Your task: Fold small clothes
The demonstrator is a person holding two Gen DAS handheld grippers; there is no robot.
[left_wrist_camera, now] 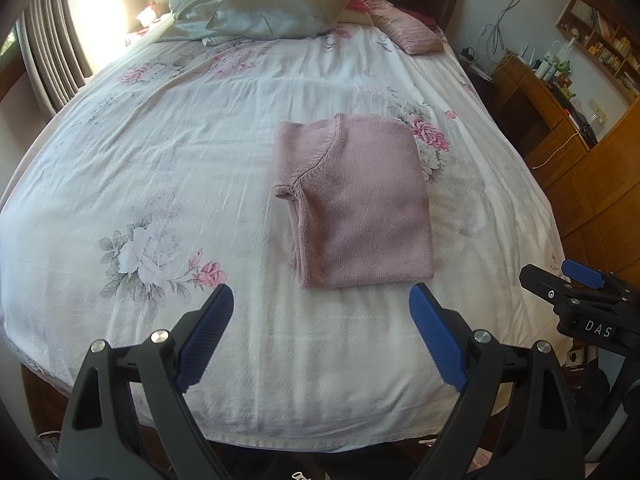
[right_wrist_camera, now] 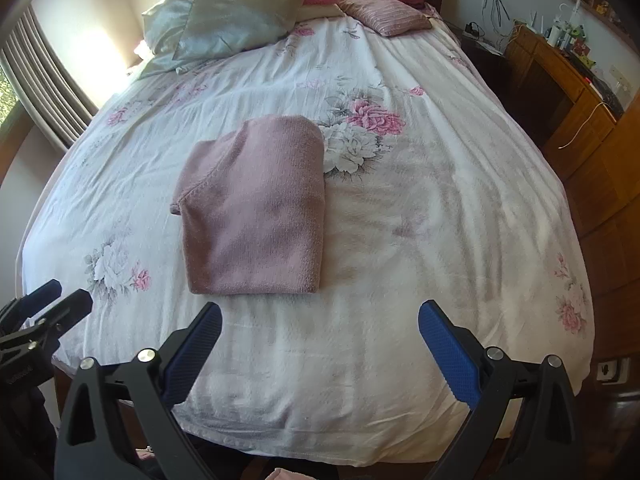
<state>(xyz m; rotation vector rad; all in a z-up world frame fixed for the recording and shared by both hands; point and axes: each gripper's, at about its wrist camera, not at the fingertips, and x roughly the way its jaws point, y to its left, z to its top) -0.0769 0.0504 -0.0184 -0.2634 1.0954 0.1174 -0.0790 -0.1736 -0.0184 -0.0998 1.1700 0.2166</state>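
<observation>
Lying folded on bedsheet (left_wrist_camera: 200,152), pink sweater (left_wrist_camera: 356,204)

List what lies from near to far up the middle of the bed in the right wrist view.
right gripper → bare stretch of floral bedsheet → folded pink sweater → pale silky pillows at the head of the bed

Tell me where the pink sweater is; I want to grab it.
The folded pink sweater lies mid-bed on the floral sheet, beside a rose print, ahead of both open tools.
</observation>
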